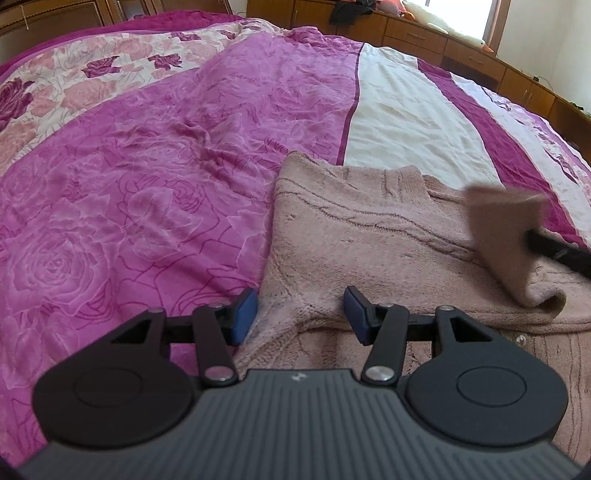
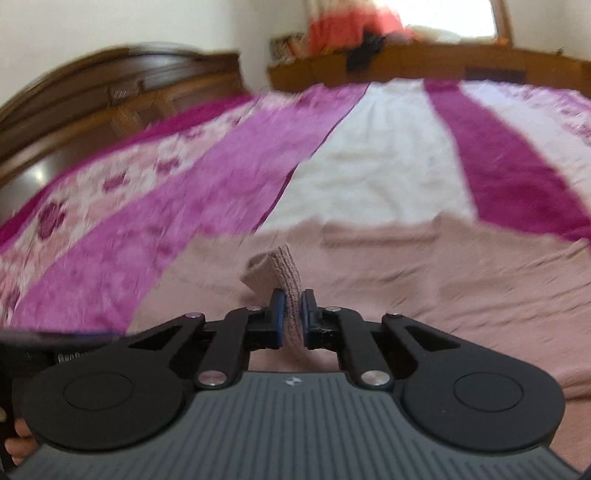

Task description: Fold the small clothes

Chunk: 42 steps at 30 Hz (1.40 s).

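Wooden drawers (image 1: 417, 35) ran along the far wall under a bright window (image 2: 452, 18), and a dark wooden headboard (image 2: 110, 92) curved along the left of the right wrist view. Most of both views was taken up by a bed covered in a bedspread (image 1: 147, 184) of pink rose print, with a white band and deep magenta stripes running away toward the drawers. On the near right part of the bedspread lay a pale pink knitted sweater (image 1: 362, 236), spread mostly flat, its body crossing from the pink print onto the white band. One cuffed sleeve (image 2: 282, 269) of it was lifted off the rest of the garment and showed as a blurred flap at the right of the left wrist view. The right gripper (image 2: 291, 319) was clamped on that ribbed sleeve, the knit pinched between its two blue pads (image 2: 280, 314). The left gripper (image 1: 301, 315) hung just above the sweater's near left edge with its jaws spread wide and nothing between them, one blue pad at the garment's border and the other over the knit. A small pale button (image 1: 521, 339) showed on the sweater near that gripper's right side. The right wrist view was smeared by motion blur, so finer detail there could not be made out.
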Each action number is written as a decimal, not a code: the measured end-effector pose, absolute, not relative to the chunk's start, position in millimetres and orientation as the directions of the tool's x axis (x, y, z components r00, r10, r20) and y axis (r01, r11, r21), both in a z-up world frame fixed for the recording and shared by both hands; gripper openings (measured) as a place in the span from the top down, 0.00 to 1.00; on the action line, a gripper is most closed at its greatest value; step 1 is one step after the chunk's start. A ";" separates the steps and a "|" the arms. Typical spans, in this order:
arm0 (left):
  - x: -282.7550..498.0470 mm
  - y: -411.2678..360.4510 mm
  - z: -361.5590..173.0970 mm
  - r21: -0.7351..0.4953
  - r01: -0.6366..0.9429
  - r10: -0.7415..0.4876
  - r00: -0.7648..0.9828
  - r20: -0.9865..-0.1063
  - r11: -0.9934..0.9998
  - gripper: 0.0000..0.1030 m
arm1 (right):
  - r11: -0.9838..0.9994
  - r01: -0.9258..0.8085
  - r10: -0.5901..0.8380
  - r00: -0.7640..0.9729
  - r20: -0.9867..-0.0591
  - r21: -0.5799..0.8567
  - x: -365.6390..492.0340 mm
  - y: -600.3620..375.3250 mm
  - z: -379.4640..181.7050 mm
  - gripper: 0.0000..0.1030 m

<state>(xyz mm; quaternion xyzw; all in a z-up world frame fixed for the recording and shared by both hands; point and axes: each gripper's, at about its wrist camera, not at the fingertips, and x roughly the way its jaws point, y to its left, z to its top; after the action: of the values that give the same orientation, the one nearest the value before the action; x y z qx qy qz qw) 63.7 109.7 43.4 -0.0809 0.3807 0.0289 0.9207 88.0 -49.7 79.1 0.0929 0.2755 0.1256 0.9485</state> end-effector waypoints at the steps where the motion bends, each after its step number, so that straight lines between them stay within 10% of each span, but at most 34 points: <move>1: 63.5 109.7 43.6 -0.126 -0.115 -0.008 0.709 -0.705 0.985 0.47 | 0.953 -0.164 0.272 0.832 -0.484 0.253 85.1 -60.2 85.0 0.91; 21: 56.1 104.1 46.9 -0.074 -0.115 0.030 0.712 -0.702 0.991 0.47 | 0.912 0.293 -0.081 0.816 -0.573 0.287 43.2 -212.6 33.4 0.88; 29: 29.8 103.9 67.3 -0.055 -0.067 0.011 0.725 -0.688 0.996 0.48 | 0.916 0.257 -0.061 0.848 -0.527 0.308 13.0 -205.2 70.1 0.52; 42: 2.1 93.5 79.4 -0.048 0.001 -0.033 0.737 -0.675 0.999 0.48 | 0.962 0.105 0.035 0.868 -0.496 0.253 16.2 -203.5 103.1 0.38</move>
<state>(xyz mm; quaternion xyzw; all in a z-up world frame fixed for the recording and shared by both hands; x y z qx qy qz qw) 2.1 93.5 79.4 -0.0222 0.3625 -0.0091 0.9317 16.2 -203.5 103.1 0.1370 0.2564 -0.0182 0.9566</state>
